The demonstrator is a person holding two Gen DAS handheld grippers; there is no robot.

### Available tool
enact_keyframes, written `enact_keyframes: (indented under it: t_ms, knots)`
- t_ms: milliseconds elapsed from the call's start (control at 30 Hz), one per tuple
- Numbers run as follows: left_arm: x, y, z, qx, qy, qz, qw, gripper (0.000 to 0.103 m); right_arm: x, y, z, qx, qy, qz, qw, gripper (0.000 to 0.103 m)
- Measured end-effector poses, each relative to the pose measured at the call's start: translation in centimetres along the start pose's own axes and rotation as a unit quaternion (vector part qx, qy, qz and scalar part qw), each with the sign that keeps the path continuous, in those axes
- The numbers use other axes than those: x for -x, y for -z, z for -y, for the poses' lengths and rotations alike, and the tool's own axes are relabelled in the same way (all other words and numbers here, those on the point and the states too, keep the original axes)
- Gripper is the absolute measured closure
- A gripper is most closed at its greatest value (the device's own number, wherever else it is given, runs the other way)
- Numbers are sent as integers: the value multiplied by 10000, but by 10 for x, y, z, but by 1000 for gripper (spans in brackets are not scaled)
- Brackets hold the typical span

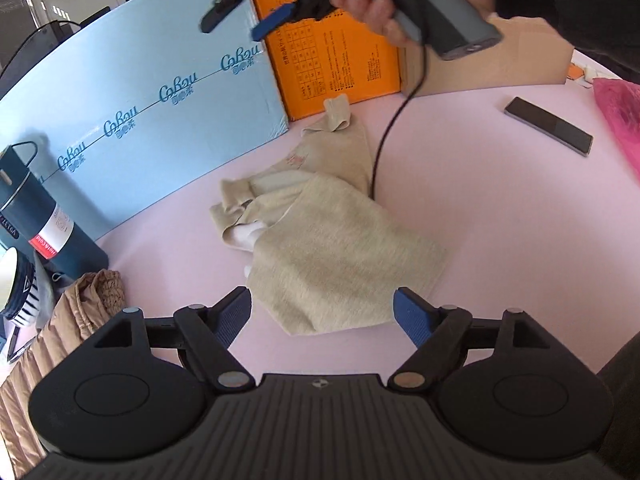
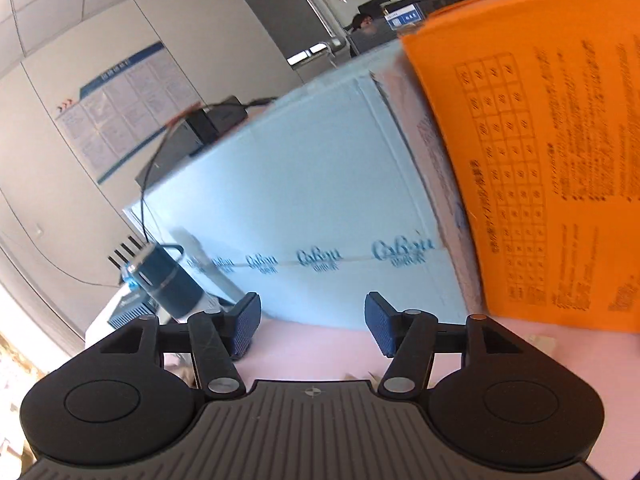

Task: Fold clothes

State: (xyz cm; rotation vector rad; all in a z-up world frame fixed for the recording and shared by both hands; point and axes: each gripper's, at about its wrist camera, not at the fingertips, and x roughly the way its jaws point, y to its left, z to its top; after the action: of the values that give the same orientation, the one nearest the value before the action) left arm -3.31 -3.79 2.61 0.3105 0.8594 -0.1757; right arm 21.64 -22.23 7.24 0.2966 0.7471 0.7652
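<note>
Step in hand: the fold looks barely begun; the garment (image 1: 320, 236) lies rumpled, one flap thrown over the rest, and neither tool touches it.
Garment place: mid-surface, its far end reaching toward the boxes along the back edge of the pink surface (image 1: 500, 208).
Left gripper (image 1: 322, 314): hovers just over the garment's near hem, fingers spread wide, nothing between them.
Right gripper (image 2: 312, 326): held high near the back edge in a hand (image 1: 372, 8), aimed at the blue box (image 2: 304, 200) and orange box (image 2: 540, 160); fingers apart and empty.
Next move, as I judge it: bring the right gripper down to the cloth, pinch two corners or a hem, and spread it flat before creasing.
Garment material: soft beige knit, matte and slightly fuzzy, with a paler lining showing at the openings and ribbed cuffs.
Surface: smooth, flat, pale pink.
Other things: a flat dark phone (image 1: 548, 126) toward the right edge; a thin black cable (image 1: 384, 140) trailing beside the cloth, which could snag.
</note>
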Motion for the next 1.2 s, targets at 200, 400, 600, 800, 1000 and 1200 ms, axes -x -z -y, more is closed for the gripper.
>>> enact_keyframes:
  t_ms: [200, 400, 600, 800, 1000, 1200]
  knots:
    - [-25, -13, -11, 230, -251, 120, 9993, 27, 37, 93, 25, 362, 1221, -912, 9876, 41]
    - [-47, -46, -35, 1395, 549, -17, 9887, 21, 77, 180, 9, -19, 662, -1178, 9908, 41]
    - [-87, -73, 4, 1138, 657, -261, 9910, 21, 90, 212, -21, -132, 584, -1151, 9916, 32]
    - [-97, -56, 30, 735, 157, -23, 9972, 91, 118, 216, -15, -406, 845, -706, 9931, 29]
    - [-51, -24, -9, 1253, 128, 453, 9910, 100, 127, 216, -5, -539, 928, -489, 9930, 27]
    - [-10, 27, -59, 1814, -408, 321, 9820, 100, 95, 179, -25, 295, 696, -513, 9958, 24]
